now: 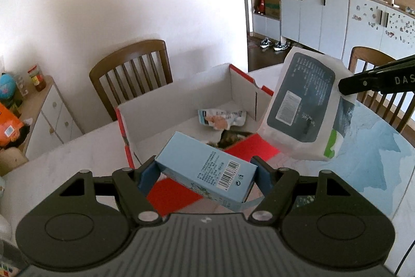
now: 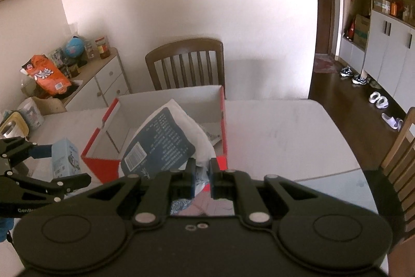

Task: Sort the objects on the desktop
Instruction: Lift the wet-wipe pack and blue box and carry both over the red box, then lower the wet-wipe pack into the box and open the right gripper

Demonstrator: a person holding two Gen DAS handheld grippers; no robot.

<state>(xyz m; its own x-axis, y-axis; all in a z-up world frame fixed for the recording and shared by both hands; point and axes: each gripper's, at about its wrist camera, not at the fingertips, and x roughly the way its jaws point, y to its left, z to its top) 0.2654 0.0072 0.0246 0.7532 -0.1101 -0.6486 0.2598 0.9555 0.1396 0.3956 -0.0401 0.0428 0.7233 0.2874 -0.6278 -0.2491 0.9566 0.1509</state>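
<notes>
My left gripper (image 1: 205,169) is shut on a light blue carton (image 1: 207,169) with a barcode, held tilted above the near edge of the red and white cardboard box (image 1: 179,100). My right gripper (image 2: 201,173) is shut on the edge of a white tissue pack (image 2: 166,144) with a dark label, which hangs over the box (image 2: 223,105). In the left wrist view the tissue pack (image 1: 303,105) hangs right of the box, pinched by the right gripper's black fingers (image 1: 363,85). In the right wrist view the blue carton (image 2: 64,157) shows at the left. A crumpled wrapper (image 1: 220,118) lies inside the box.
A wooden chair (image 1: 132,74) stands behind the table, another chair (image 1: 381,85) at the right. A low white cabinet (image 2: 103,79) with a globe, jars and an orange bag is at the left. The pale table (image 2: 280,129) extends right of the box, with a blue mat (image 1: 368,152) on it.
</notes>
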